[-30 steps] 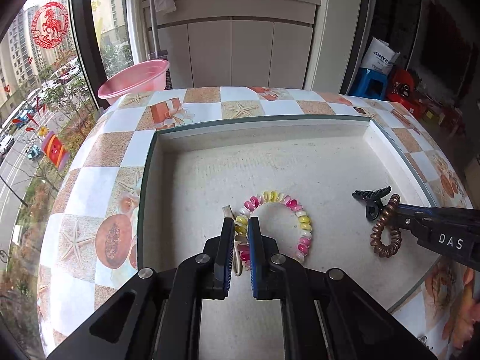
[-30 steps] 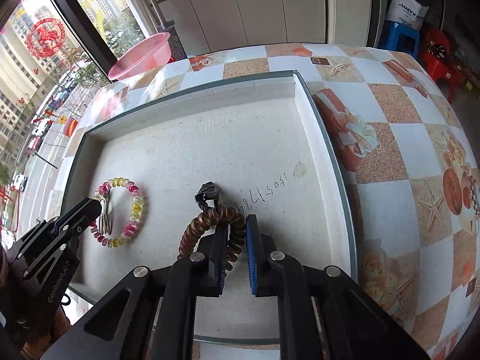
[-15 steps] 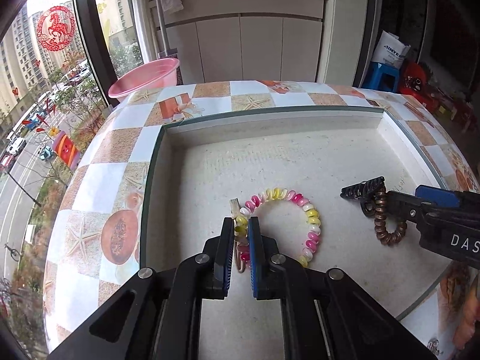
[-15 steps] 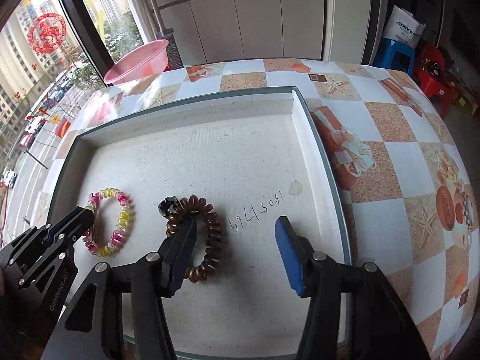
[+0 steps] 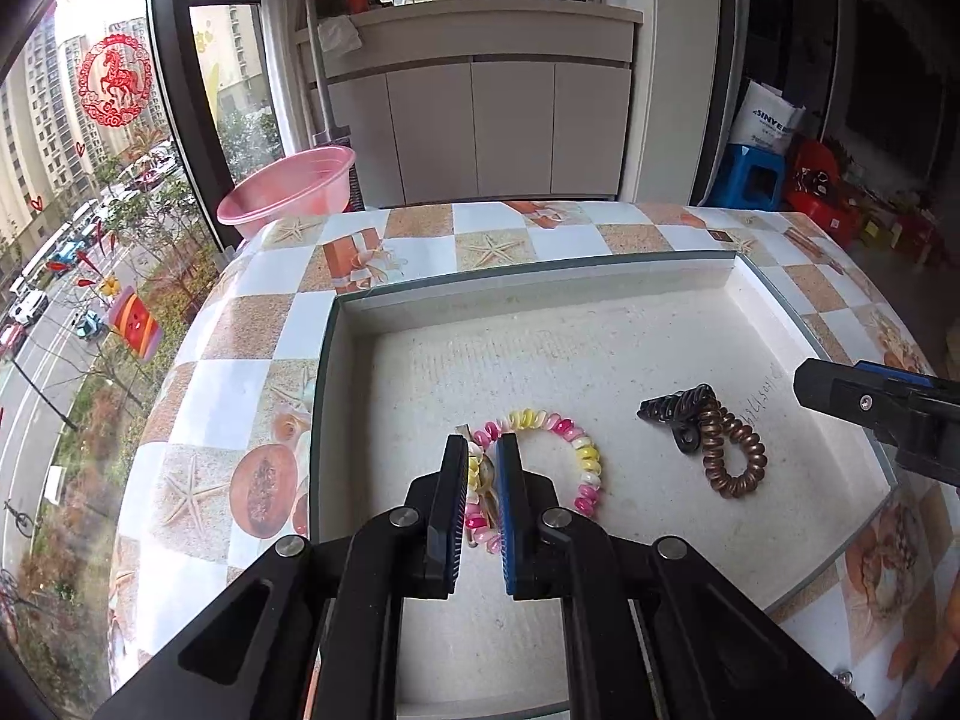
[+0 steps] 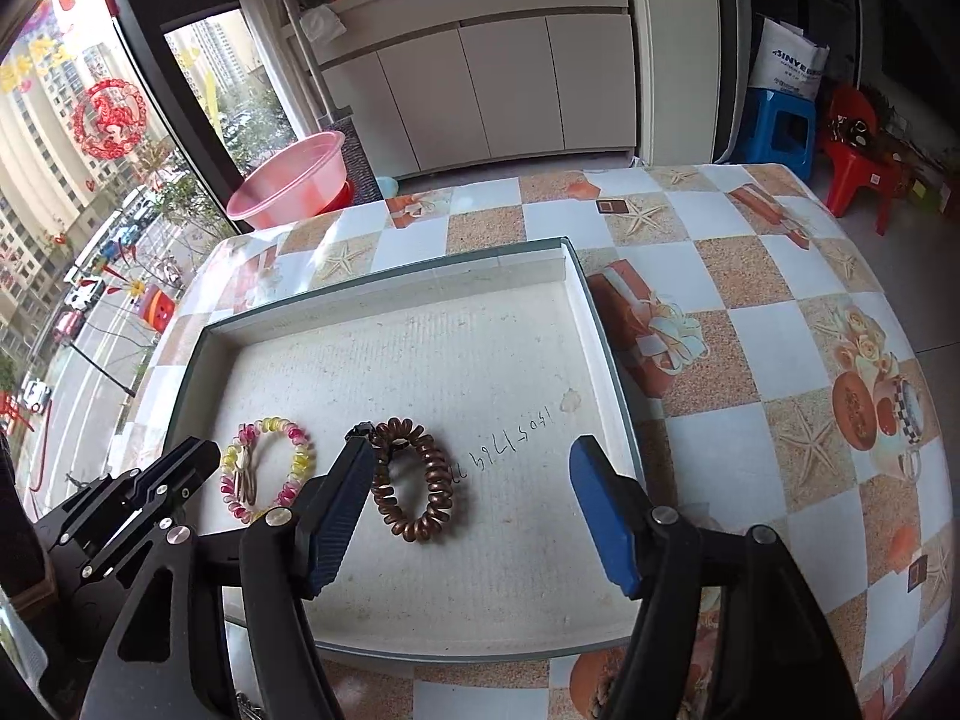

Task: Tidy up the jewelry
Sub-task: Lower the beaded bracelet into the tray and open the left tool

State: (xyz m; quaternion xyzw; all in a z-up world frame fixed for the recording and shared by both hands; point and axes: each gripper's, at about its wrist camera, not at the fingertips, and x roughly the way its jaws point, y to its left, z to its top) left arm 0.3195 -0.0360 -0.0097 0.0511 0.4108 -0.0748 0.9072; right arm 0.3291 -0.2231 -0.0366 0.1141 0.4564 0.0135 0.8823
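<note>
A shallow white tray (image 5: 600,276) (image 6: 606,354) lies on the checkered table. In it a pink-and-yellow spiral hair tie (image 5: 570,456) (image 6: 300,456) lies at the left, with a small metal clip (image 6: 243,480) across it. My left gripper (image 5: 483,450) is nearly shut around the tie's left side. A brown spiral hair tie (image 5: 735,450) (image 6: 414,486) with a black clip (image 5: 675,408) lies to the right. My right gripper (image 6: 468,462) is open wide and empty, above the brown tie; it also shows in the left wrist view (image 5: 870,405).
A pink basin (image 5: 288,186) (image 6: 294,174) stands beyond the table's far left corner. White cabinets (image 5: 480,120) are behind. A blue stool (image 6: 780,126) and red chair (image 6: 864,162) stand at the far right. Handwriting (image 6: 510,450) marks the tray floor.
My right gripper opened, let go of the brown hair tie in the tray, and drew back. My left gripper stayed on the coloured tie and rose slightly.
</note>
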